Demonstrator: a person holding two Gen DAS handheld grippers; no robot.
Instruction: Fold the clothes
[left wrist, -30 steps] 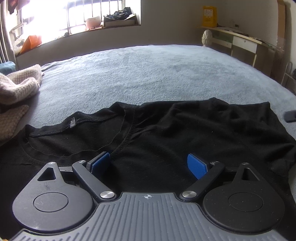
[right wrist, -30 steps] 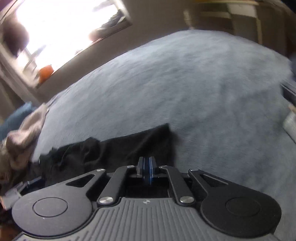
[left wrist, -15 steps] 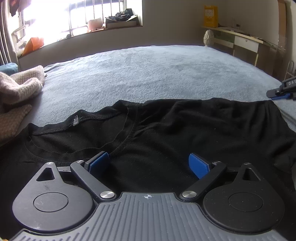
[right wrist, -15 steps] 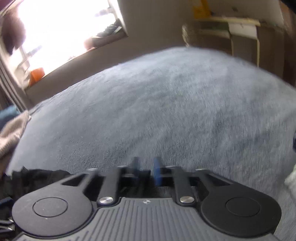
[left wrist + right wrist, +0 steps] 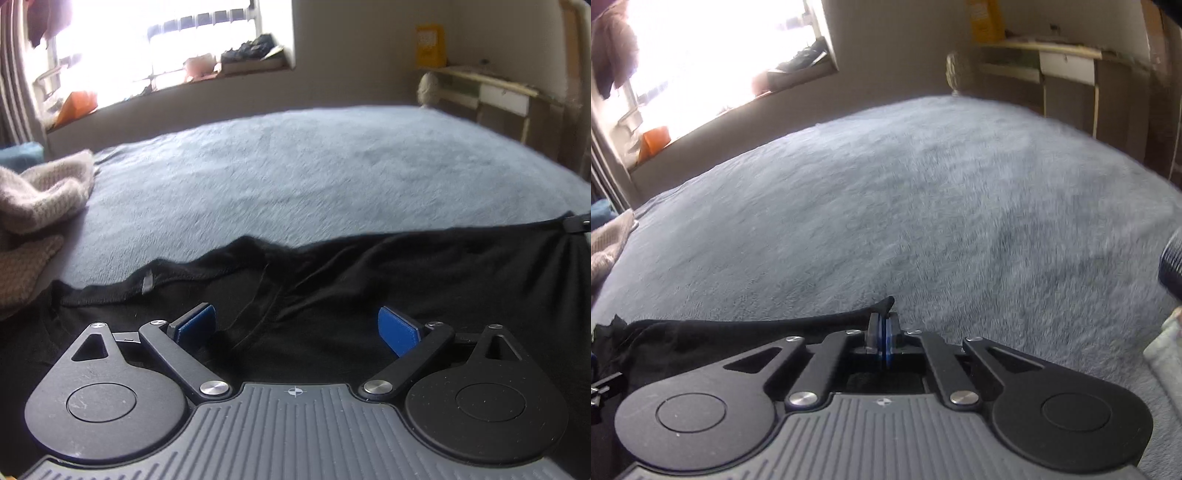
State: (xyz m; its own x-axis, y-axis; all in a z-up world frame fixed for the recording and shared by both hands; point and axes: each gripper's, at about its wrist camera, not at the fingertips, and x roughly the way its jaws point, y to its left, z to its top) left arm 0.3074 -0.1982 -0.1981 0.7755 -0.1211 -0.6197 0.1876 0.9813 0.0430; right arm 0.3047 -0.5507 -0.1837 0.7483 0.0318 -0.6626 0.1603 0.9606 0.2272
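A black T-shirt [image 5: 388, 273] lies on the grey-blue bed cover [image 5: 314, 173], collar and label toward the left. My left gripper [image 5: 297, 326] is open, its blue pads wide apart, low over the shirt near the neckline, holding nothing. My right gripper [image 5: 882, 326] is shut on a corner of the black T-shirt [image 5: 738, 332], which stretches off to its left. The right gripper's tip also shows at the far right edge of the left wrist view [image 5: 578, 223], pulling the shirt's edge taut.
A beige knitted garment [image 5: 40, 195] lies heaped at the left of the bed. A window sill with clutter [image 5: 236, 62] runs along the far wall. A desk [image 5: 491, 88] stands at the far right. A dark object [image 5: 1172, 264] sits at the bed's right edge.
My right gripper opened briefly, then shut on the shirt's right corner and pulled it out to the right, stretching the far edge straight. My left gripper stayed open over the shirt.
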